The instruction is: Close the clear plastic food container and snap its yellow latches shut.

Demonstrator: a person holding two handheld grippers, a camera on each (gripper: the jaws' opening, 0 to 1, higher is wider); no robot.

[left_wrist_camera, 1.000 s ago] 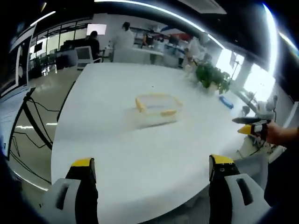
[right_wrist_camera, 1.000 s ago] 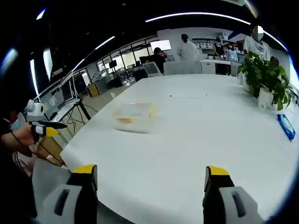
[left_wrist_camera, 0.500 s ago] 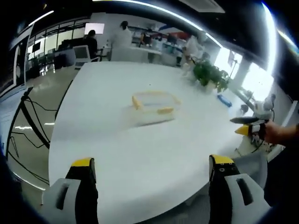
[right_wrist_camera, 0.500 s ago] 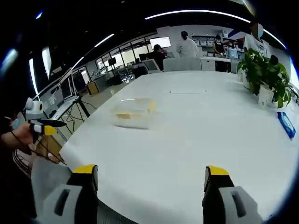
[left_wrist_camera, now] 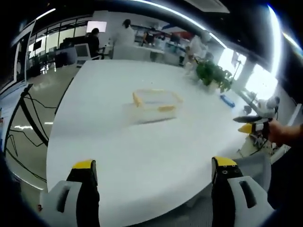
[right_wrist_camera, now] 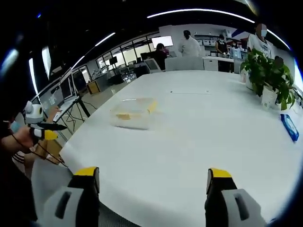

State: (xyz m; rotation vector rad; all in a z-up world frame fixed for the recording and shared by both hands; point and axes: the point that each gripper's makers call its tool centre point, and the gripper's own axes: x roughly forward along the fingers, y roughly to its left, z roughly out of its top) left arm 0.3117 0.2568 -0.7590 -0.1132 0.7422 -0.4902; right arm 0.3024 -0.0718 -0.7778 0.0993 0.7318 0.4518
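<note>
Left gripper (left_wrist_camera: 154,172) and right gripper (right_wrist_camera: 150,179): grey moulded jaw bodies, black inner faces, yellow tip caps. Dark sleeve (left_wrist_camera: 289,175) on the person's arm.

The table (left_wrist_camera: 142,142) is white, the container (left_wrist_camera: 152,105) clear with yellow latches (left_wrist_camera: 165,108); both grippers' jaws are black with yellow tips; the plant (right_wrist_camera: 268,71) is green.

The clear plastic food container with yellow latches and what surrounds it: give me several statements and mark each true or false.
1. The clear plastic food container with yellow latches sits on the white table. True.
2. The left gripper is clamped on the container. False: its jaws stand open, apart from it.
3. A green potted plant stands on the table. True.
4. The right gripper holds a yellow latch. False: it is open and holds nothing.
5. A flat blue object lies inside the container. False: it lies on the table near the plant.
</note>
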